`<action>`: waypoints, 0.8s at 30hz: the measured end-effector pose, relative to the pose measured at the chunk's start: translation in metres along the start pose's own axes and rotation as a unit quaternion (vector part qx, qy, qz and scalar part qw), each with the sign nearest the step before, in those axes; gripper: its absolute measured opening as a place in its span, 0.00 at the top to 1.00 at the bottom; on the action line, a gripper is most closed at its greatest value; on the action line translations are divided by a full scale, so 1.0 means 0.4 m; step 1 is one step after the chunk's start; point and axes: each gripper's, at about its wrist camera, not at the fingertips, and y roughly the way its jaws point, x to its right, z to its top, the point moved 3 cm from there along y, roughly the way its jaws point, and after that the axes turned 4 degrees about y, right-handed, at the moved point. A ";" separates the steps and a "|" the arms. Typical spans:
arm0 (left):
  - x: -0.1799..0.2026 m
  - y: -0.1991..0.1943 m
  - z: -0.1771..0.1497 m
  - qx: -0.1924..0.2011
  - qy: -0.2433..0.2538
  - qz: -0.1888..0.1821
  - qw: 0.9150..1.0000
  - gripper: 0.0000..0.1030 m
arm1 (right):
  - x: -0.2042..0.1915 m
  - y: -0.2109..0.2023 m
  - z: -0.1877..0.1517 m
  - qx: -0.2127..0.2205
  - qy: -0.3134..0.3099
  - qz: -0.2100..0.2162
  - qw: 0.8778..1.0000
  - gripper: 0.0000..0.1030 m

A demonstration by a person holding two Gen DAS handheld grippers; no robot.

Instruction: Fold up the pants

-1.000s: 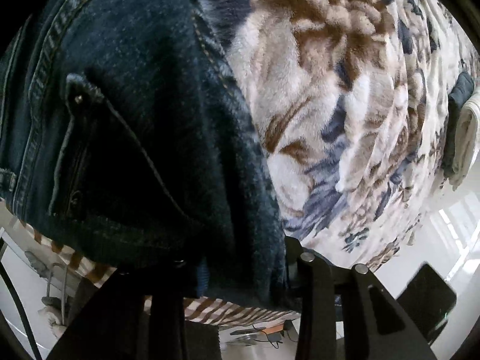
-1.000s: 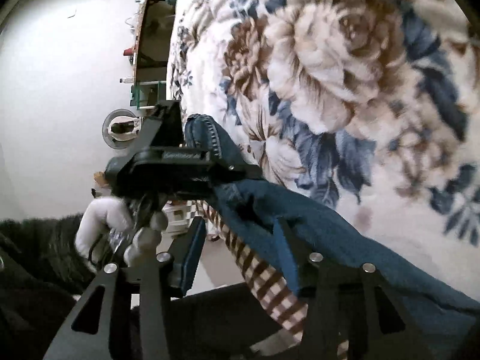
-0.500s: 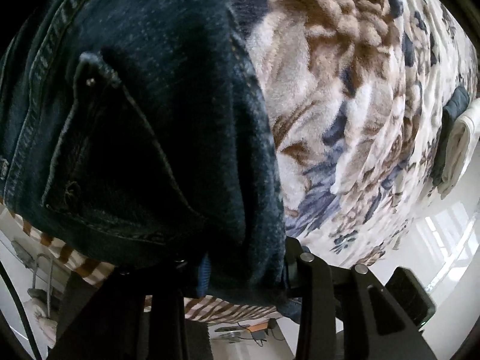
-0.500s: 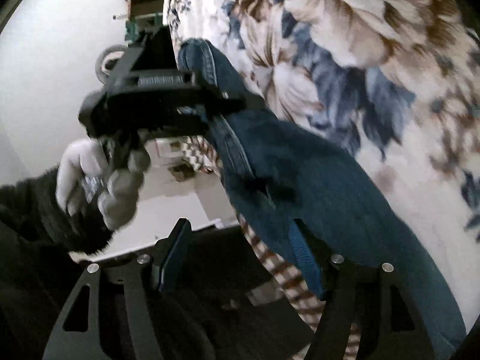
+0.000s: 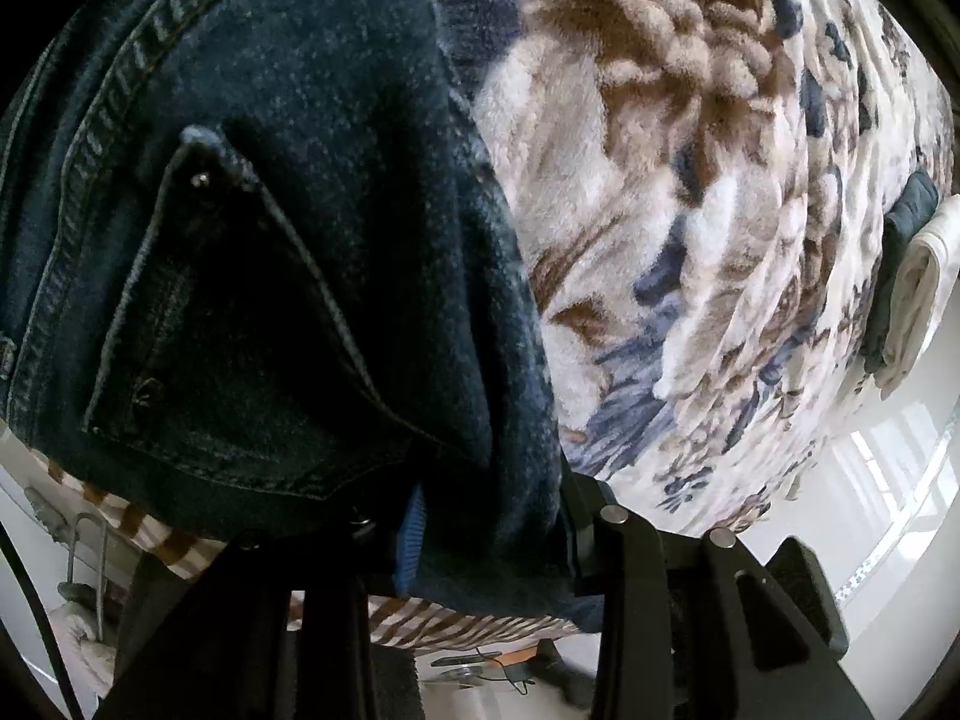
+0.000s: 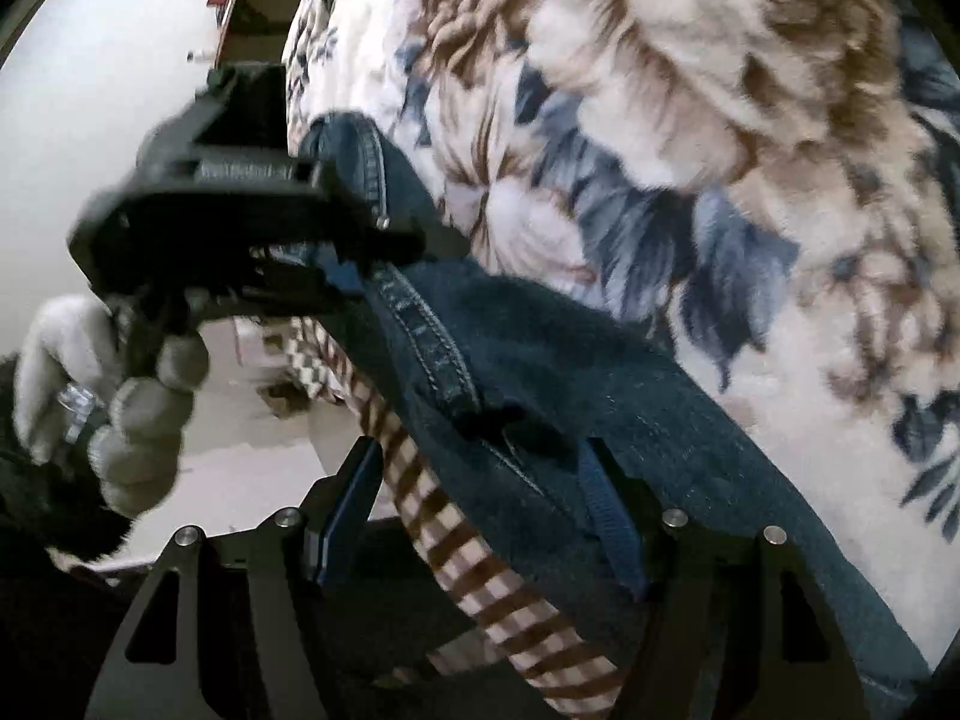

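Note:
Dark blue jeans (image 5: 288,252) lie at the edge of a floral blanket; a back pocket faces the left wrist camera. My left gripper (image 5: 486,540) is shut on the jeans' waist edge, denim bunched between its fingers. In the right wrist view the jeans (image 6: 600,396) stretch across the lower frame. My right gripper (image 6: 486,504) is open, its fingers either side of the denim edge and a belt loop. The left gripper (image 6: 348,276) also shows there, clamped on the waistband, held by a white-gloved hand (image 6: 120,396).
The floral fleece blanket (image 5: 690,192) covers the bed. A brown-and-white striped sheet (image 6: 480,576) hangs below the jeans at the bed's edge. Folded dark and cream clothes (image 5: 912,288) lie at the far right. White floor and furniture lie beyond.
The right gripper has moved in closer along the jeans' edge, toward the left gripper, and stays open. The left gripper keeps its hold and the jeans shifted slightly in its view.

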 end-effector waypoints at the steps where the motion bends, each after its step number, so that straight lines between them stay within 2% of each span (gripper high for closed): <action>1: -0.001 0.001 -0.001 0.000 -0.001 0.000 1.000 0.69 | -0.007 0.003 -0.008 -0.006 -0.008 0.000 1.000 0.32; 4: 0.000 0.003 -0.006 0.000 0.000 0.001 1.000 0.69 | -0.018 -0.017 -0.023 0.001 -0.020 0.005 1.000 0.32; 6: 0.001 0.001 -0.005 0.001 0.001 0.000 1.000 0.69 | -0.018 -0.044 -0.031 0.014 -0.016 0.022 1.000 0.32; 10: 0.002 0.003 -0.004 0.000 0.002 0.000 1.000 0.69 | -0.014 -0.060 -0.025 0.028 -0.007 0.030 0.999 0.32; 13: 0.001 0.001 -0.003 0.000 0.001 -0.002 1.000 0.69 | -0.016 -0.089 -0.028 0.057 -0.005 0.026 0.998 0.32; 15: 0.001 0.001 -0.002 0.000 0.002 -0.002 1.000 0.69 | -0.025 -0.113 -0.030 0.072 -0.006 0.039 0.997 0.32; 17: 0.002 0.001 -0.001 0.000 0.003 -0.002 1.000 0.69 | -0.039 -0.106 -0.036 0.061 -0.010 0.050 0.997 0.32; 20: 0.001 0.003 -0.001 -0.001 0.003 -0.003 1.000 0.69 | -0.033 -0.062 -0.037 0.039 -0.008 0.035 0.999 0.32; 22: 0.001 0.003 -0.002 0.000 0.003 -0.002 1.000 0.69 | -0.017 -0.042 -0.025 0.042 0.008 0.026 0.999 0.32; 24: 0.000 0.002 -0.003 0.000 0.002 -0.002 1.000 0.69 | 0.006 -0.032 -0.008 0.052 0.041 0.047 0.997 0.32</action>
